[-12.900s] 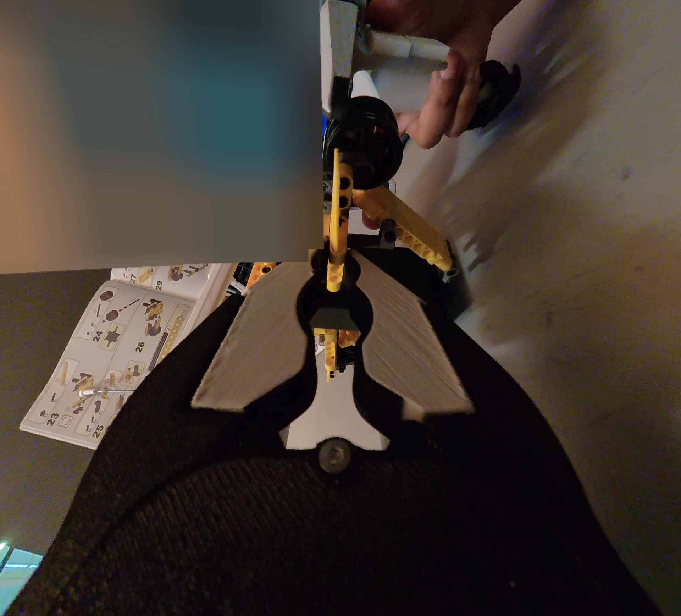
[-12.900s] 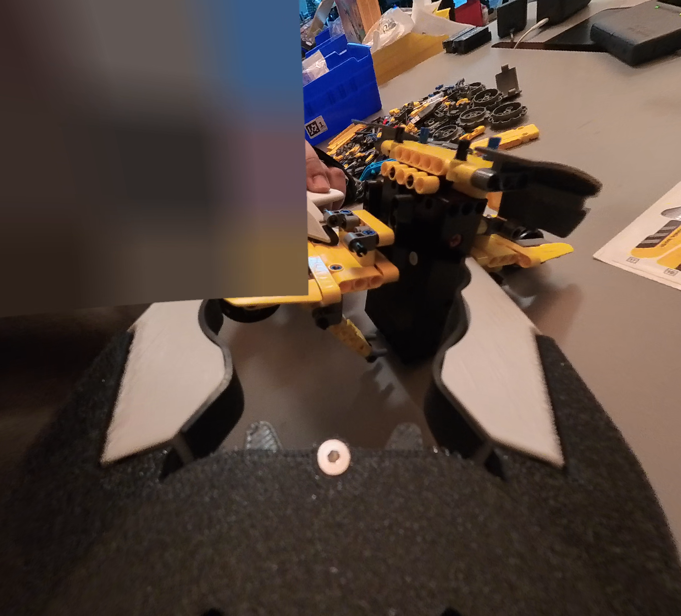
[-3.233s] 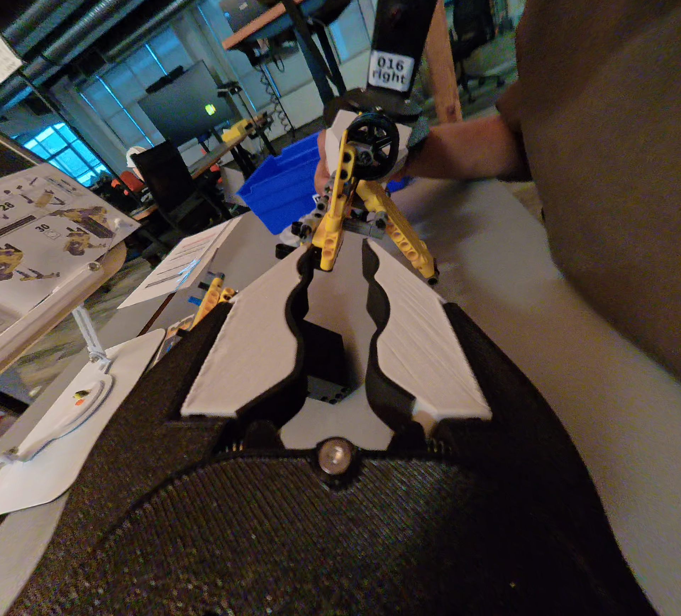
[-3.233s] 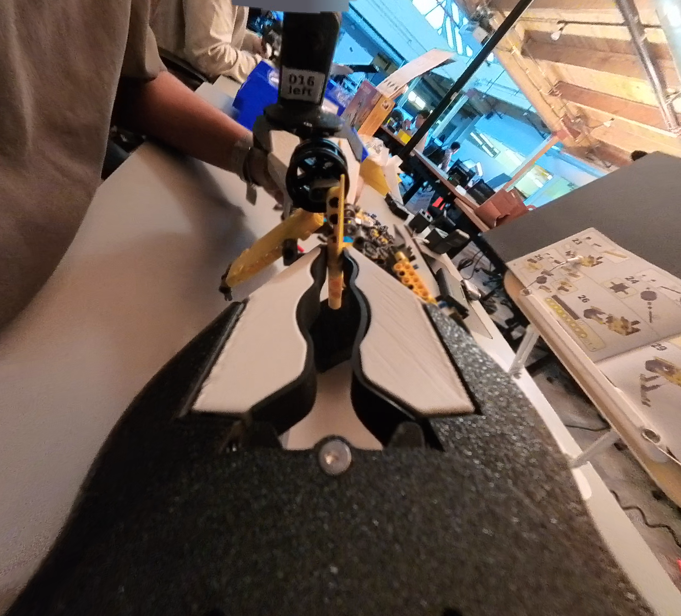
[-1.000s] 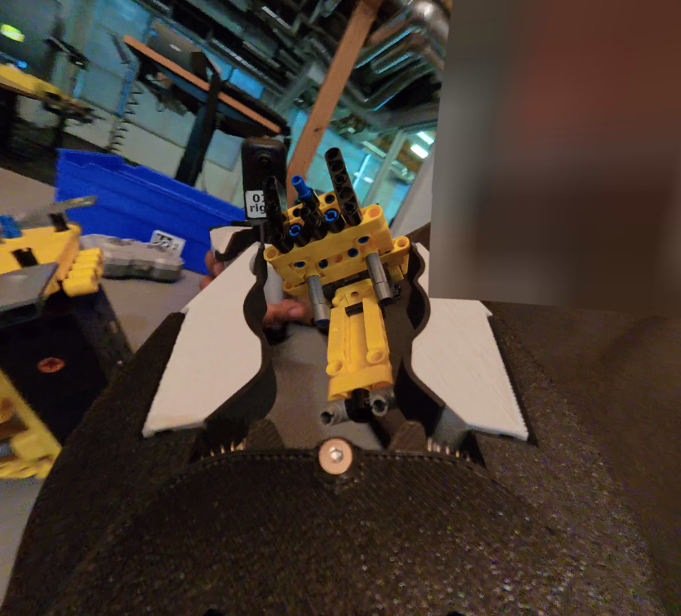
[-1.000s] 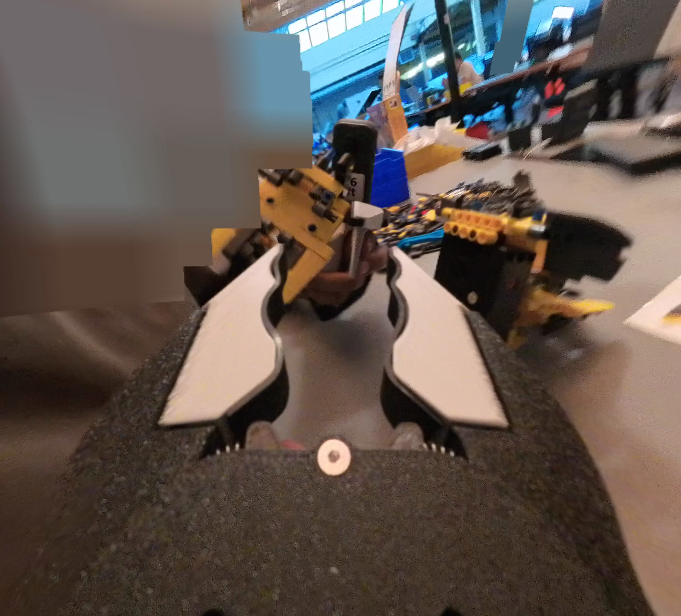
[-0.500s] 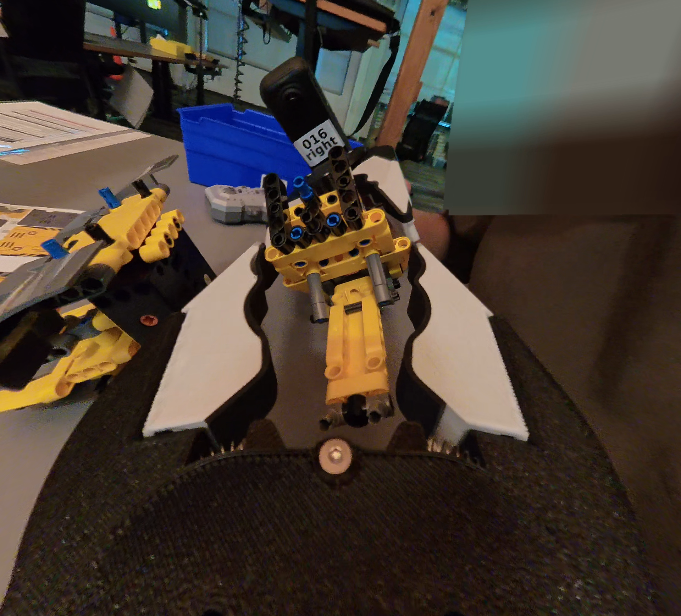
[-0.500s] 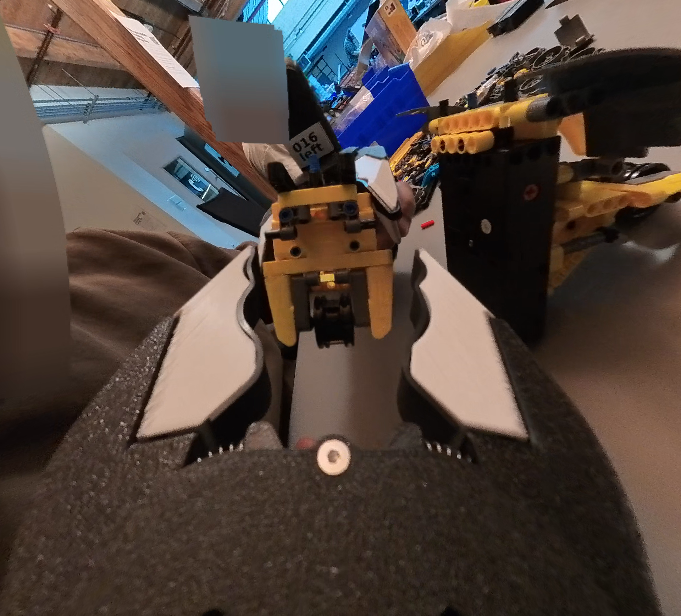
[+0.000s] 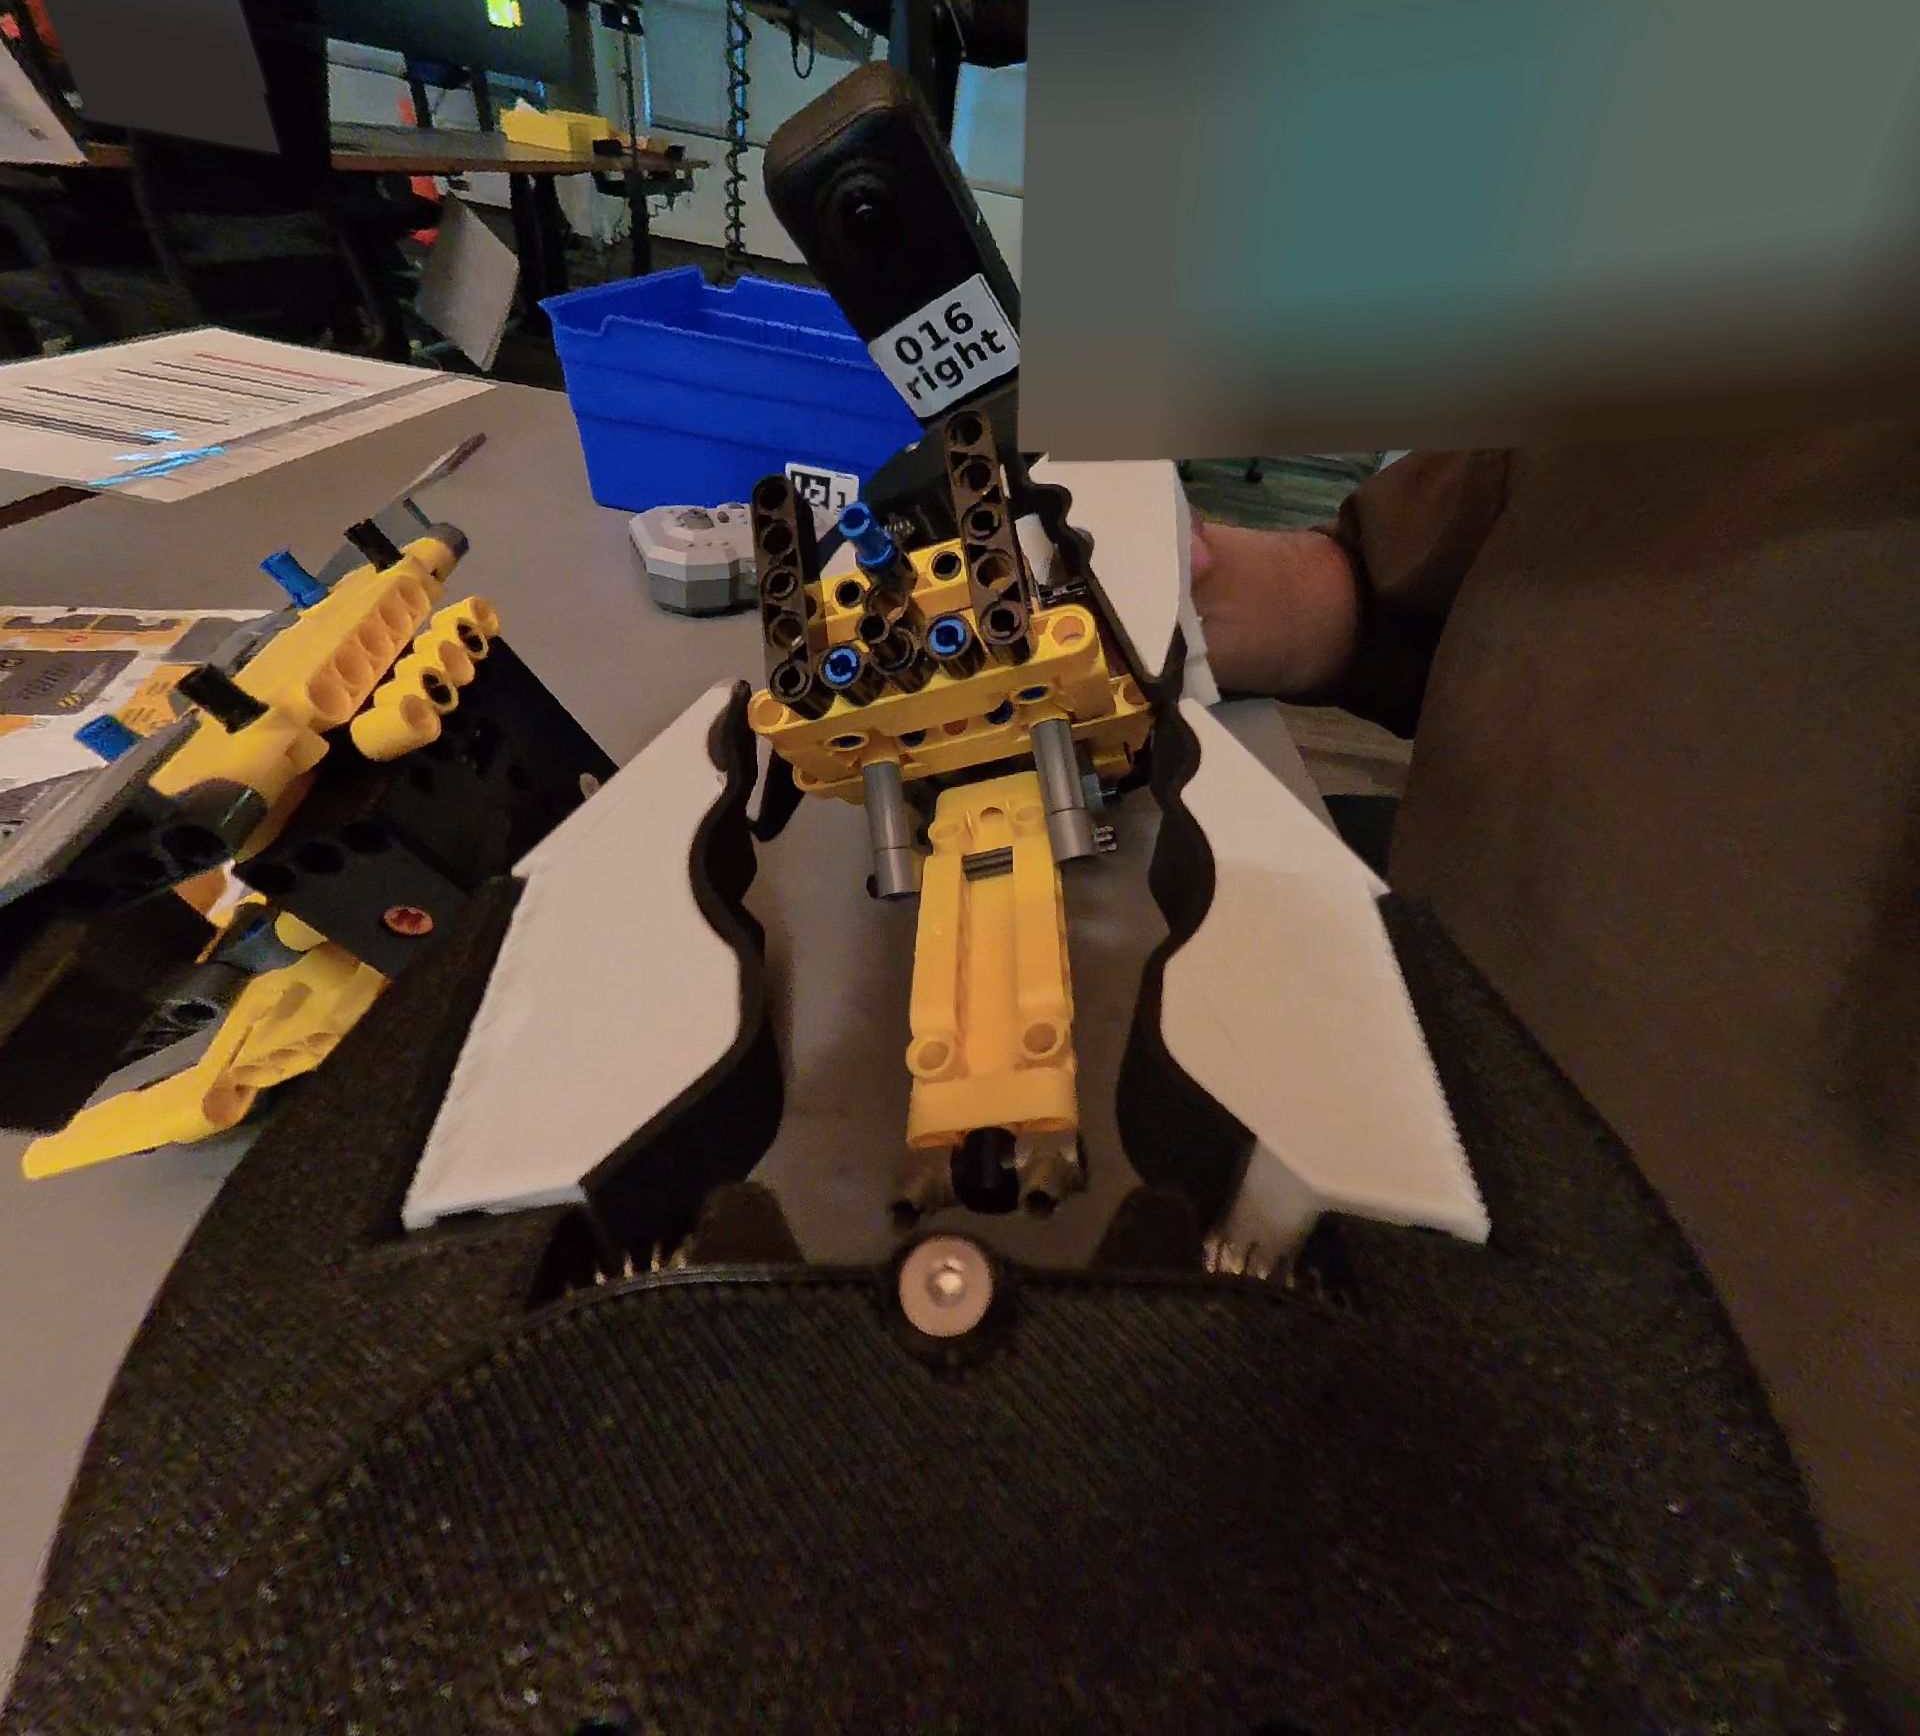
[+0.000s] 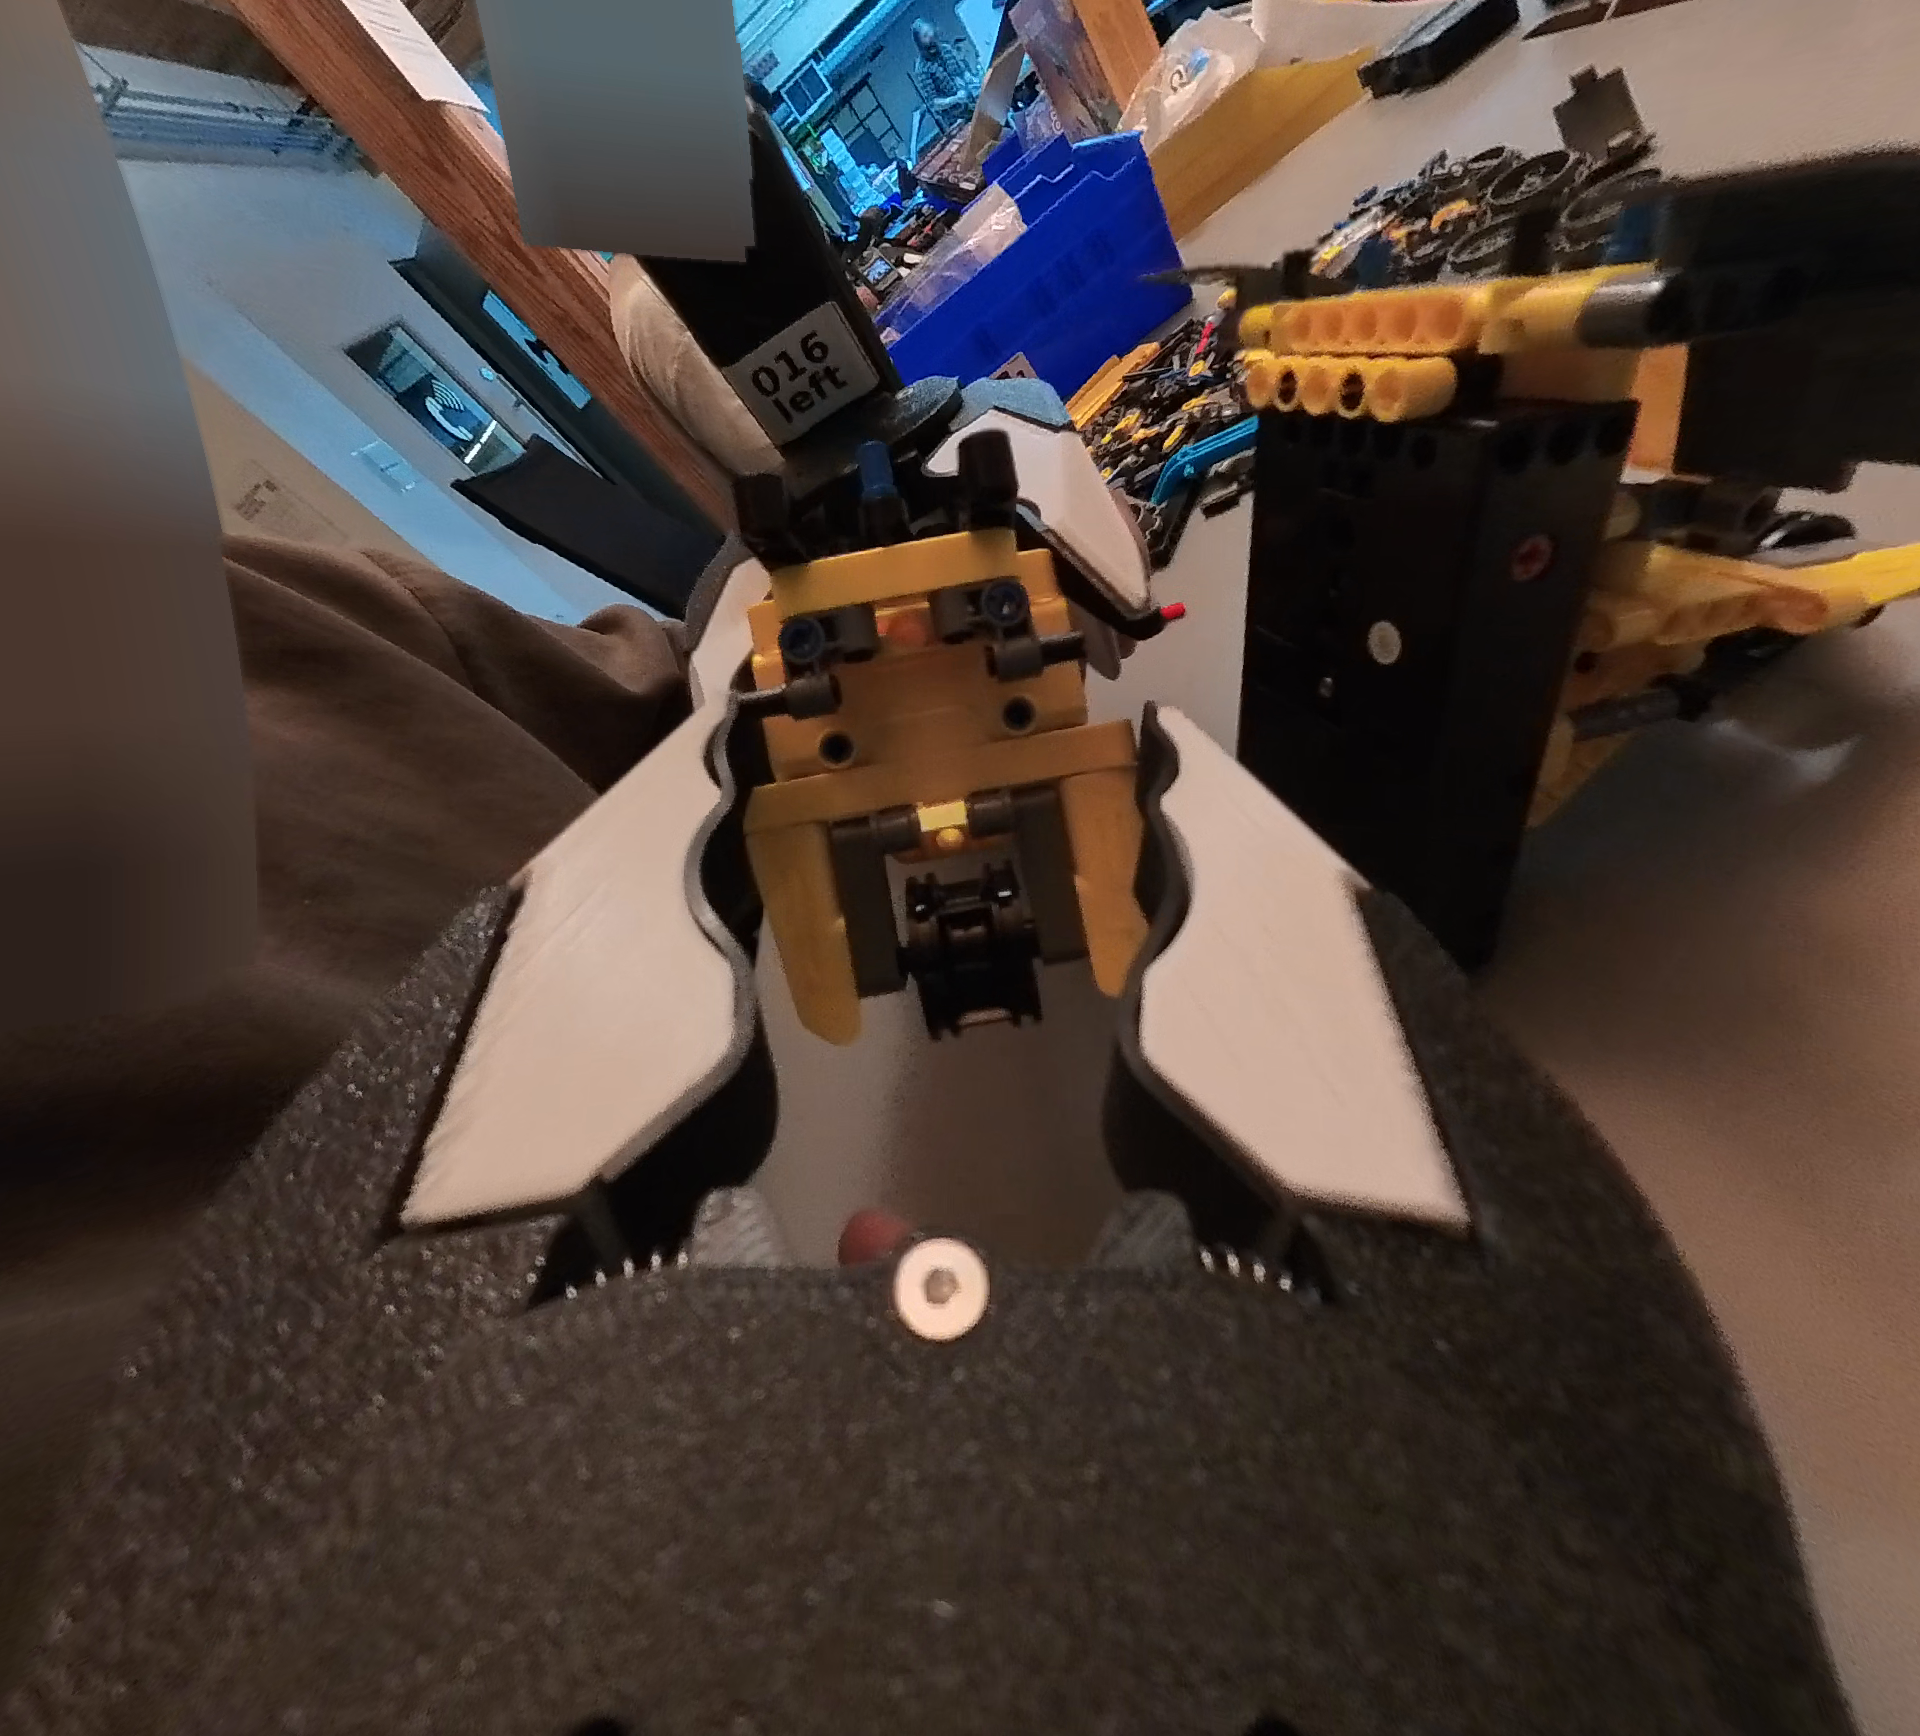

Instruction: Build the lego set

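Note:
A small yellow and black brick assembly (image 9: 982, 938) with grey axles and blue pins lies between my two grippers, which face each other. My left gripper (image 9: 951, 710) is shut on its wide yellow end, with the narrow yellow arm pointing back toward the camera. My right gripper (image 10: 940, 720) has its jaws against both sides of the assembly's (image 10: 925, 751) other end. In the left wrist view one of the right gripper's white fingers (image 9: 1127, 543) shows just behind the assembly. In the right wrist view a left gripper finger (image 10: 1081, 512) shows behind it.
A larger black and yellow brick model (image 9: 312, 803) stands on the grey table (image 9: 582, 626), close beside the grippers; it also shows in the right wrist view (image 10: 1434, 647). Behind are a blue bin (image 9: 707, 398), a grey part (image 9: 696, 554), loose bricks (image 10: 1455, 221) and printed sheets (image 9: 208, 408). A person's brown sleeve (image 9: 1558, 751) is alongside. My two grippers' fingertips are within a few centimetres of each other.
The left gripper has kept hold of the assembly and tilted down toward the table. The right gripper opened, came up around the assembly's other end, and its jaws have narrowed onto it.

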### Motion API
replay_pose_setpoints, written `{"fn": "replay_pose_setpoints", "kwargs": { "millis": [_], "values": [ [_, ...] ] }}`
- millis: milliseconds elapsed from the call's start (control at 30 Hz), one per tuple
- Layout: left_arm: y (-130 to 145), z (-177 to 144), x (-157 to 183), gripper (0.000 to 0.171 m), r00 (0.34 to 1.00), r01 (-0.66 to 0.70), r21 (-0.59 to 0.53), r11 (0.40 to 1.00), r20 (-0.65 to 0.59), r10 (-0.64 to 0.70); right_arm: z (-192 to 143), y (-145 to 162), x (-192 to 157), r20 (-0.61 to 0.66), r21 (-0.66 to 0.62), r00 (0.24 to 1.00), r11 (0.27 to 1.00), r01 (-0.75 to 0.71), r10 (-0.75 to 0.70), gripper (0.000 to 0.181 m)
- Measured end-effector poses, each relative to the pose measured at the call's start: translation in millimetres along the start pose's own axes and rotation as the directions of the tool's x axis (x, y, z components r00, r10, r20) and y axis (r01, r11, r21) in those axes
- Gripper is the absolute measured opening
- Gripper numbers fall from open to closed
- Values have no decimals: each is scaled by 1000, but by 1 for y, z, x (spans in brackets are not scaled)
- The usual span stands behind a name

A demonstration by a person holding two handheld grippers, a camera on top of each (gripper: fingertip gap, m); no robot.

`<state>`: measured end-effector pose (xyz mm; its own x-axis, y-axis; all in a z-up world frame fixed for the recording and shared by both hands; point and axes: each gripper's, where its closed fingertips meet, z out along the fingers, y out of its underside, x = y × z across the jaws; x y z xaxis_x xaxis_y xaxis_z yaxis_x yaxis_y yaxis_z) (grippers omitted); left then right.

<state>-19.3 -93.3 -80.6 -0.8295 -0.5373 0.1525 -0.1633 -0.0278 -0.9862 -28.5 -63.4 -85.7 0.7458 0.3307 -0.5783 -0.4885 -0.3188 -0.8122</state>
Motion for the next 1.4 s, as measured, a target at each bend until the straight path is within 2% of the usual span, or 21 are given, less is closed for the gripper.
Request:
{"fn": "replay_pose_setpoints", "kwargs": {
  "millis": [267, 400, 500, 567, 700, 767, 800, 867, 967, 1067, 1400],
  "values": [
    [-2, -1, 1, 72, 999, -40, 16, 999, 9, 40, 1, -2, -1, 19, 1, 998, 998, 68, -68, 71],
    [-6, -2, 5, 86, 998, -59, 25, 998, -1, 59, -5, -4, -2, 12, -31, 996, 995, 91, -91, 70],
    [-18, -8, 6, 89, 996, -88, 70, 994, 7, 88, -11, -7, 4, -32, -49, 994, 993, 107, -109, 68],
    [-30, -17, 8, 84, 988, -156, 120, 980, 28, 154, -15, -9, 8, -63, -54, 990, 991, 123, -127, 68],
    [-58, -44, -8, 79, 924, -355, 201, 913, 221, 311, -24, -8, 11, -107, -70, 989, 993, 97, -104, 67],
    [-67, -60, -29, 86, 879, -409, 203, 889, 348, 325, -27, -4, 10, -106, -76, 993, 996, 45, -53, 67],
    [-70, -68, -43, 95, 860, -409, 207, 889, 413, 300, -29, -1, 9, -109, -81, 994, 997, 19, -27, 67],
    [-66, -77, -65, 111, 867, -336, 207, 919, 448, 217, -34, 2, 13, -133, -91, 991, 996, -24, 11, 67],
    [-44, -72, -84, 116, 931, -100, 163, 982, 364, 34, -43, 4, 21, -199, -98, 980, 994, -47, 27, 67],
    [-26, -66, -92, 115, 944, 69, 129, 989, 314, -106, -48, 3, 22, -242, -98, 970, 995, -33, 8, 67],
    [13, -30, -83, 109, 957, 174, -41, 984, 243, -159, -57, 13, 28, -319, -105, 948, 994, -20, -14, 67]
  ]
}}
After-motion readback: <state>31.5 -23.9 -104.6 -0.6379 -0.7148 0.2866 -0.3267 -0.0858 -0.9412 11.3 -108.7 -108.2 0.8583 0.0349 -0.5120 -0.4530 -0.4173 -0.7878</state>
